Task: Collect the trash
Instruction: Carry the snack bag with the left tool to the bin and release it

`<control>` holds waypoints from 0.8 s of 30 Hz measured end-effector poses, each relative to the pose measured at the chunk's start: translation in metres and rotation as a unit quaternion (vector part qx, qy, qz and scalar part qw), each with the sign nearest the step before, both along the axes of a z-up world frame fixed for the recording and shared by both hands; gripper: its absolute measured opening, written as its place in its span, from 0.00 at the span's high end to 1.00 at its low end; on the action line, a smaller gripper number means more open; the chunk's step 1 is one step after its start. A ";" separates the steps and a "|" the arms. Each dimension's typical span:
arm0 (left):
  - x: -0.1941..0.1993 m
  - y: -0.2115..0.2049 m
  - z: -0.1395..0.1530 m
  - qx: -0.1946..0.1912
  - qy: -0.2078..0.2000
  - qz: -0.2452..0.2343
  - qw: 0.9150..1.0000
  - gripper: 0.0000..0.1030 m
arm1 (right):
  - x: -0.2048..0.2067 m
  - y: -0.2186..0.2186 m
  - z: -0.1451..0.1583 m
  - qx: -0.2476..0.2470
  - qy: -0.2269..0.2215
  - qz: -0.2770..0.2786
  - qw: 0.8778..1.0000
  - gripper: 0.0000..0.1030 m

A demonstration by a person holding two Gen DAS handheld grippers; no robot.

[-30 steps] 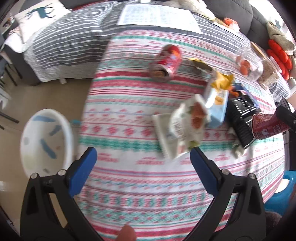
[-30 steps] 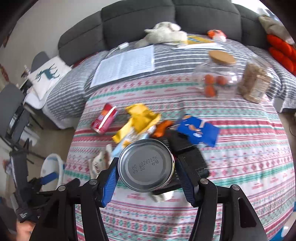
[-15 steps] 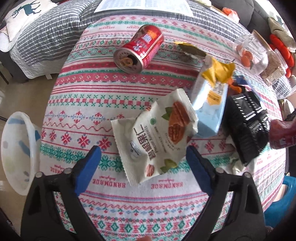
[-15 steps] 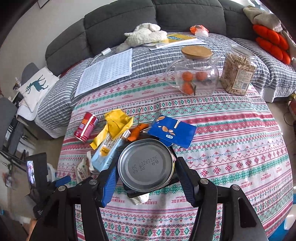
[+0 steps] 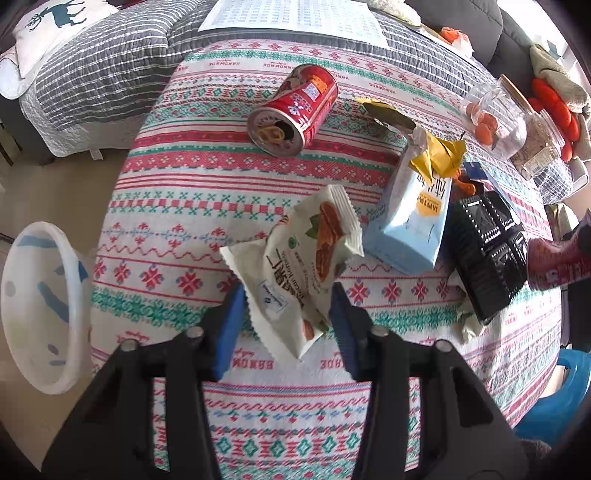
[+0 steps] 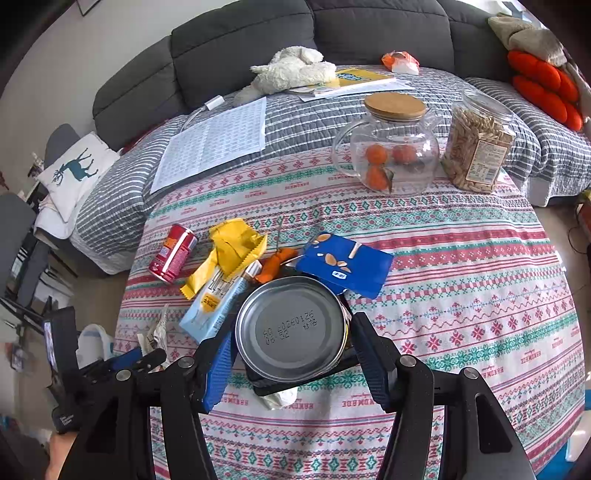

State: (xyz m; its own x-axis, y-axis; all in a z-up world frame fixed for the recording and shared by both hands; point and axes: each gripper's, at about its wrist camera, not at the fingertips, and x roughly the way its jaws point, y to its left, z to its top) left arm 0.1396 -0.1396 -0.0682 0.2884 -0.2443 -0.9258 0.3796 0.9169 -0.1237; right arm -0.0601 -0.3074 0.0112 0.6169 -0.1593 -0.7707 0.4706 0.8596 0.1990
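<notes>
Pickup step: left gripper [image 5: 288, 314], jaws just closing, pinches the snack wrapper [image 5: 306, 266] between its fingers, right gripper [image 6: 291, 354] clamps a can [image 6: 291, 328]; next, lift toward the bin [image 5: 40, 306].

Black claw [image 5: 288, 314], blue ribbed pads [image 5: 231, 332]

Left tool [image 5: 288, 314] closing around cream snack packet [image 5: 303, 266] on patterned tablecloth [image 5: 207, 206]

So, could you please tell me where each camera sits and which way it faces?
Left wrist: on the left hand-held gripper, looking steeply down at the white snack packet between its blue pads.
Right wrist: on the right hand-held gripper, looking across the patterned tablecloth toward the grey sofa, pads clamping a silver-bottomed can.
Shared: red lying can, pale blue carton.
</notes>
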 end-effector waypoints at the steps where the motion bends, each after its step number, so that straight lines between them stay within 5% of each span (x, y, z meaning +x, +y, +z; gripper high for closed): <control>1: 0.000 0.002 0.001 -0.002 0.001 -0.001 1.000 0.60 | 0.001 0.002 0.000 0.000 -0.001 0.002 1.000 0.40; 8: -0.003 0.016 0.002 -0.003 0.000 -0.007 1.000 0.83 | 0.009 0.016 0.002 -0.001 -0.005 0.013 1.000 0.40; 24: 0.003 0.085 0.037 -0.008 -0.052 0.041 0.998 0.85 | 0.046 0.067 -0.004 -0.006 0.002 0.056 0.998 0.40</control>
